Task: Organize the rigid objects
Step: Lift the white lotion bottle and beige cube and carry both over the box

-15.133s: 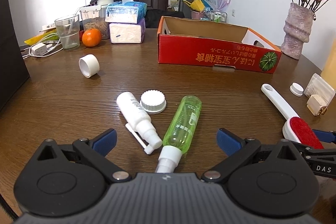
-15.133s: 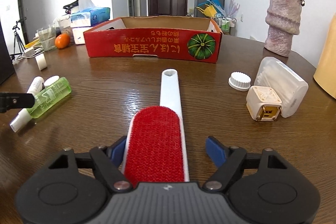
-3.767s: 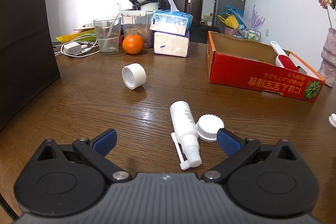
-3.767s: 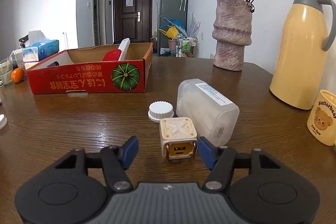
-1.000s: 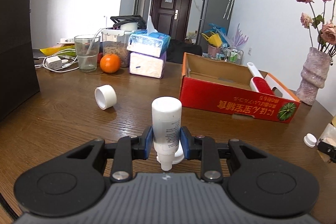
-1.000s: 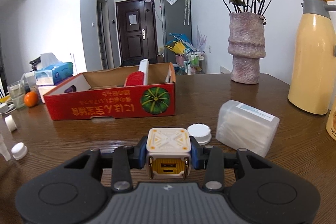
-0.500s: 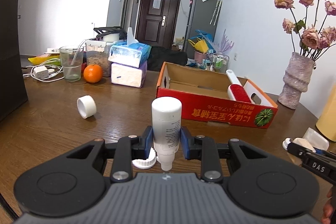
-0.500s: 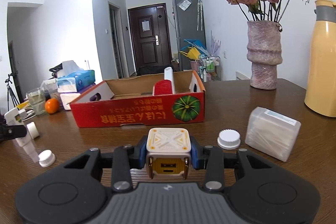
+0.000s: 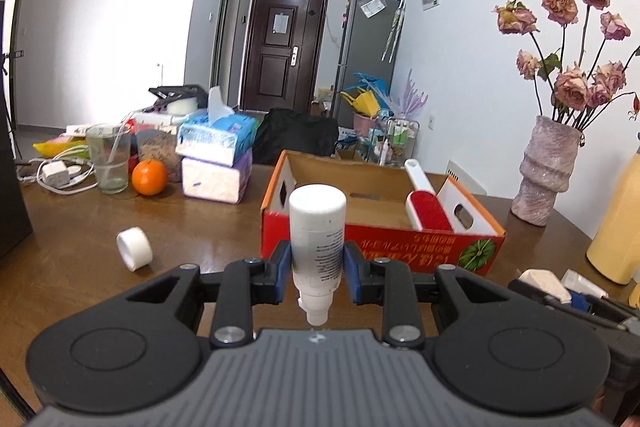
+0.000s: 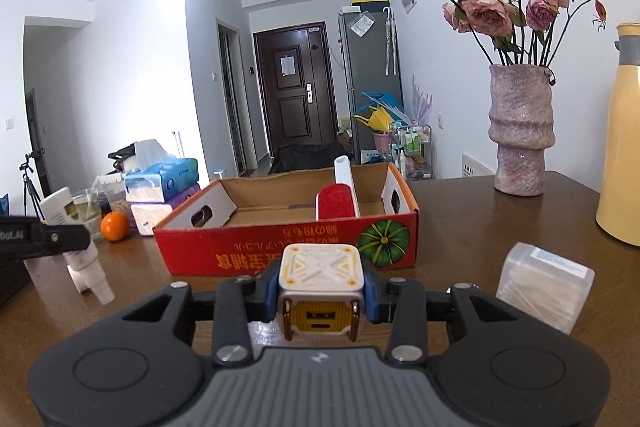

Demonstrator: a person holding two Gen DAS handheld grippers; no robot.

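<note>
Task status: partly complete. The red cardboard box (image 10: pixel 288 227) stands on the table (image 10: pixel 480 227) and already contains one item, the lint brush (image 10: pixel 338 201), which leans with its red pad down and its white handle rising past the far wall. No other item can be confirmed inside the box from these views.

Left gripper (image 9: pixel 317 265): clamped on the white spray bottle (image 9: pixel 317 235), held base-up with its nozzle pointing back toward the camera. In the left wrist view the box sits at 12 to 1 o'clock behind the bottle. The bottle is clear of the table.

Right gripper (image 10: pixel 322 291): clamped on the small cube-shaped charger (image 10: pixel 321 285), cream top and yellow face toward the camera. In the right wrist view the box is at 12 o'clock, directly beyond the cube.

Items in transit: two. Judged next step: carry both over the box rim and release them inside.

Items remaining on the table, as far as can be seen:
- white cap (image 9: pixel 134 249), lying on its side at 10 o'clock in the left wrist view, well apart from the box;
- clear plastic case (image 10: pixel 544 291), at 3 o'clock in the right wrist view.

The tissue packs (image 9: pixel 218 157), orange (image 9: pixel 149 177), glass (image 9: pixel 108 157) and vase (image 10: pixel 520 131) appear to be outside the task.
</note>
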